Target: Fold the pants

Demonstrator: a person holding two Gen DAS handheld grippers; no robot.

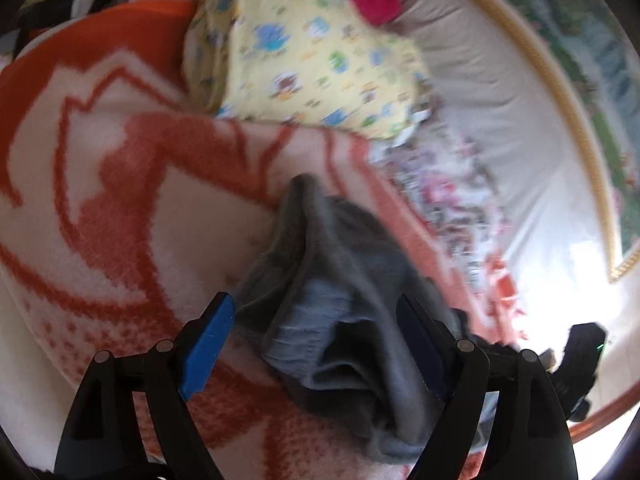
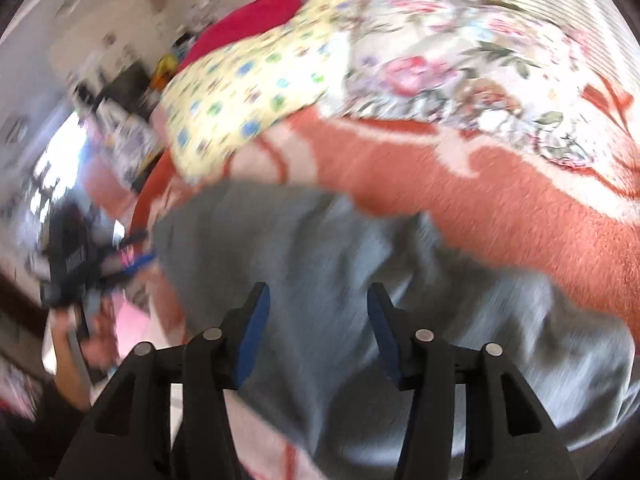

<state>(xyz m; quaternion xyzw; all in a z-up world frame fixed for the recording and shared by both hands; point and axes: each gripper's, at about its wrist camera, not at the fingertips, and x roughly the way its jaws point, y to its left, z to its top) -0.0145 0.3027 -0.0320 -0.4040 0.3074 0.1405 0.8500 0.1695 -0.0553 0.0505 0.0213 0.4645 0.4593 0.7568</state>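
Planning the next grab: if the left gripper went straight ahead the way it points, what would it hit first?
Most likely the crumpled grey fabric pants, bunched between the open left gripper fingers. The orange-and-cream patterned blanket lies beneath and beyond. Blur makes depth uncertain.

One grey pants (image 1: 332, 320); one orange-and-white blanket (image 1: 120, 200); one yellow patterned pillow (image 1: 304, 60); two grippers.

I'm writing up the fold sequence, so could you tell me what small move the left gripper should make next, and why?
Probably ease the left gripper down and close it on the grey pants. Its fingers stand open with bunched fabric lying between them, unclamped, on the orange-and-white blanket. The right gripper is also open over the pants, so nothing holds them yet.
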